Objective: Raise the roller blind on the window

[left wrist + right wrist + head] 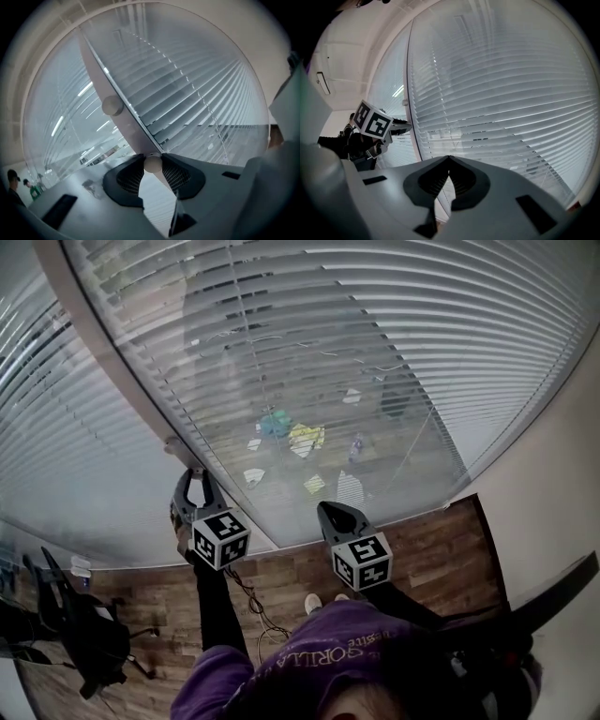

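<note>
A slatted blind (375, 352) hangs lowered across the big window pane, also filling the left gripper view (187, 84) and the right gripper view (501, 93). A pale mullion (112, 352) borders it on the left. My left gripper (195, 474) is up against this mullion, shut on a small round beige knob (152, 164). A second knob (111, 105) sits higher on the same post. My right gripper (328, 510) hovers before the lower part of the blind, its jaws (449, 158) shut with nothing between them. The left gripper (396, 124) shows at the right gripper view's left.
Another pane with a blind (56, 456) lies left of the mullion. A plain wall (553, 493) closes the right side. Below are a wooden floor (441, 540), a loose cable (258, 606) and a black office chair (84, 643). People (14, 180) stand beyond the glass.
</note>
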`<state>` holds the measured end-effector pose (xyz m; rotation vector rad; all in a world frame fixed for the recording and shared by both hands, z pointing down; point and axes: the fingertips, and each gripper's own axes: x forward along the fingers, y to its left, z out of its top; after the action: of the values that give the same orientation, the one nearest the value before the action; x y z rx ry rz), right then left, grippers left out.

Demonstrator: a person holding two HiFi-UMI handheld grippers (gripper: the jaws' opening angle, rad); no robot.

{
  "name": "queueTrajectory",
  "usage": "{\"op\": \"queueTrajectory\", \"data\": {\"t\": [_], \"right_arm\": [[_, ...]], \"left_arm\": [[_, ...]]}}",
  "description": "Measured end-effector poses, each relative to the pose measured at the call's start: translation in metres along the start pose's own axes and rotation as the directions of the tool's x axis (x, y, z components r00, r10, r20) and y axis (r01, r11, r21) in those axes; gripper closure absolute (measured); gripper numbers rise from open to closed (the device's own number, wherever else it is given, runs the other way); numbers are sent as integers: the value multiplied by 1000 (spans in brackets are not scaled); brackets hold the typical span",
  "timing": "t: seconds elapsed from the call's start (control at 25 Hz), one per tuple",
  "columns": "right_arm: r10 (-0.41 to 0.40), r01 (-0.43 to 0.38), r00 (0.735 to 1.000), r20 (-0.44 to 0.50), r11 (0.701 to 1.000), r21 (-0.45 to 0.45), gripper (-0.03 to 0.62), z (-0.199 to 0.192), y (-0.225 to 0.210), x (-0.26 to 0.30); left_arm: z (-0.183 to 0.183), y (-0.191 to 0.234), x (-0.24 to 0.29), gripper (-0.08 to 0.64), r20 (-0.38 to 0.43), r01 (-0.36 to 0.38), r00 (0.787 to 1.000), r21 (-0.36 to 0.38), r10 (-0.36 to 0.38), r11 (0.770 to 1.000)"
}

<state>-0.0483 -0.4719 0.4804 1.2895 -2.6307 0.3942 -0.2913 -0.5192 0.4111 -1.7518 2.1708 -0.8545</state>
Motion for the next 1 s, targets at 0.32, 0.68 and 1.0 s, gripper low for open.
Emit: {"op": "queueTrajectory", "data": {"t": [0.32, 0.68, 1.0], "right_arm": [[4, -4, 1000, 0, 1000, -5, 594, 0, 1, 1], [3, -3, 1000, -2, 1000, -3, 594, -1, 1, 2], [5, -5, 1000, -7, 1000, -1, 594, -3, 0, 1]], "left_arm": [[-2, 3, 1, 437, -26, 48, 998, -292, -58, 955], [1, 8, -1, 437, -44, 38, 997, -451, -64, 892], [1, 3, 0, 436, -22, 25, 999, -370, -35, 929]]}}
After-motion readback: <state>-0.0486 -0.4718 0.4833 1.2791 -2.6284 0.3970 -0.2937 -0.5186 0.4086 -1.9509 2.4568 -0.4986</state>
